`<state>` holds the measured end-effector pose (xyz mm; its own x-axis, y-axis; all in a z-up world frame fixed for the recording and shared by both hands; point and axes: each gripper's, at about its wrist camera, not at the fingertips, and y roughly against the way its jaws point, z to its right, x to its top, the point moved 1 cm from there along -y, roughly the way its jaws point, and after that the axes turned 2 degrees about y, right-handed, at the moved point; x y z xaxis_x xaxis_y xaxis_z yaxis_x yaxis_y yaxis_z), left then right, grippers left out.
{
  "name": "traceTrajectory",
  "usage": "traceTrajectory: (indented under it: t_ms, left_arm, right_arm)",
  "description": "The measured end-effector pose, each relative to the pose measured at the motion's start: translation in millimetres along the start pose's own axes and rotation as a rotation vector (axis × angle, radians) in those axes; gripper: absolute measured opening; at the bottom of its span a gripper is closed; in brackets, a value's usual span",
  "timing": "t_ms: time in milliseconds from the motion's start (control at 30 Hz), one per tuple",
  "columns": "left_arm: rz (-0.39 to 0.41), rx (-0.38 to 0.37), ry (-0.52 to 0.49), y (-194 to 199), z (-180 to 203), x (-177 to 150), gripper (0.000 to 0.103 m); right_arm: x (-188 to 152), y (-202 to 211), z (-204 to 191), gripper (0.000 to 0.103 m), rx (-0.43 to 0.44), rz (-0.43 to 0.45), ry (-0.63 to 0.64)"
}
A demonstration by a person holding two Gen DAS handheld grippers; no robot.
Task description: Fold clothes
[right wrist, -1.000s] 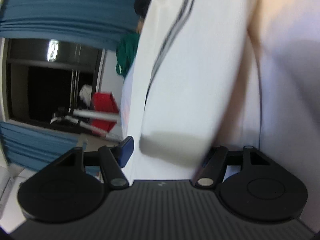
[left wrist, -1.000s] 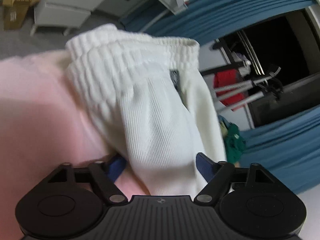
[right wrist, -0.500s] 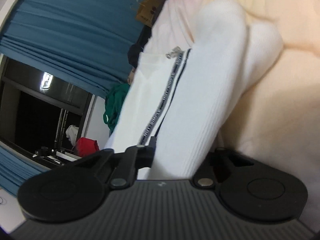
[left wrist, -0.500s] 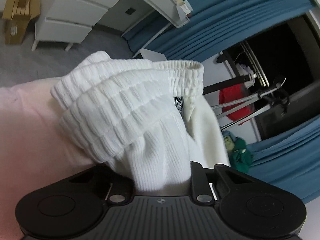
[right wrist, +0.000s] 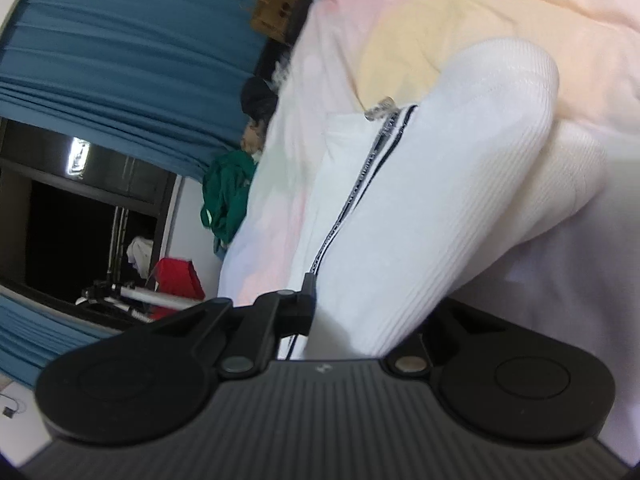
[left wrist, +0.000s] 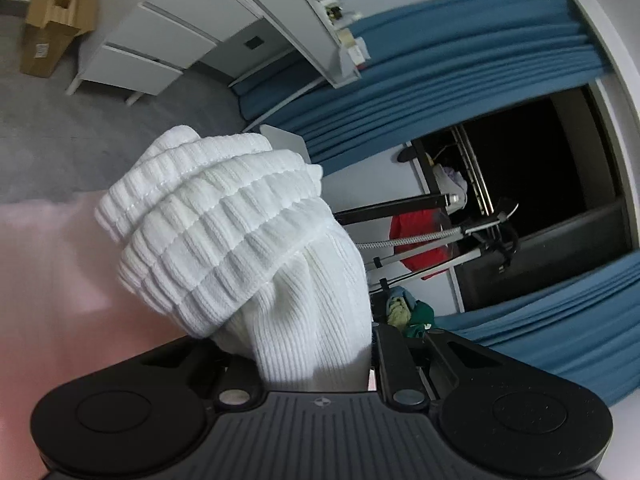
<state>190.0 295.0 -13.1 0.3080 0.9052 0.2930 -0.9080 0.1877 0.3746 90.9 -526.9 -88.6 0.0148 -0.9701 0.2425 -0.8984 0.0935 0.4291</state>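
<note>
A white ribbed garment [left wrist: 248, 248] with a thick elastic waistband fills the left wrist view, bunched and lifted above the pink bedspread [left wrist: 48, 280]. My left gripper [left wrist: 316, 356] is shut on its cloth below the waistband. In the right wrist view the same white garment [right wrist: 420, 208], with a dark side stripe, hangs folded over the pastel bedspread [right wrist: 440, 12]. My right gripper [right wrist: 352, 332] is shut on its lower part. The fingertips of both grippers are hidden by cloth.
A white drawer unit [left wrist: 152, 52] and a cardboard box [left wrist: 52, 24] stand on the grey floor. Blue curtains [left wrist: 460, 68] and a rack with a red item [left wrist: 420, 240] are beyond. A green garment [right wrist: 228, 192] lies beside the bed edge.
Both grippers were open around the white garment a second ago and have closed on it. The garment has been lifted, and its waistband now bunches higher.
</note>
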Motion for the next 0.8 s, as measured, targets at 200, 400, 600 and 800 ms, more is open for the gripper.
traceTrajectory:
  t_ms: [200, 400, 600, 800]
  left_arm:
    - [0.004, 0.091, -0.039, 49.5, -5.1, 23.9, 0.017]
    - [-0.080, 0.327, -0.103, 38.0, -40.6, 18.7, 0.022]
    - [-0.132, 0.376, -0.186, 47.7, -50.5, 20.8, 0.040]
    - [-0.098, 0.464, -0.385, 78.2, -26.1, -8.5, 0.058]
  right_arm:
    - [-20.4, 40.4, 12.7, 0.015, -0.064, -0.129, 0.056]
    - [-24.1, 42.3, 45.2, 0.018, -0.095, -0.195, -0.094]
    - [-19.6, 39.5, 43.6, 0.023, -0.083, -0.225, -0.062]
    - [-14.5, 35.5, 44.7, 0.030, -0.098, -0.198, -0.064]
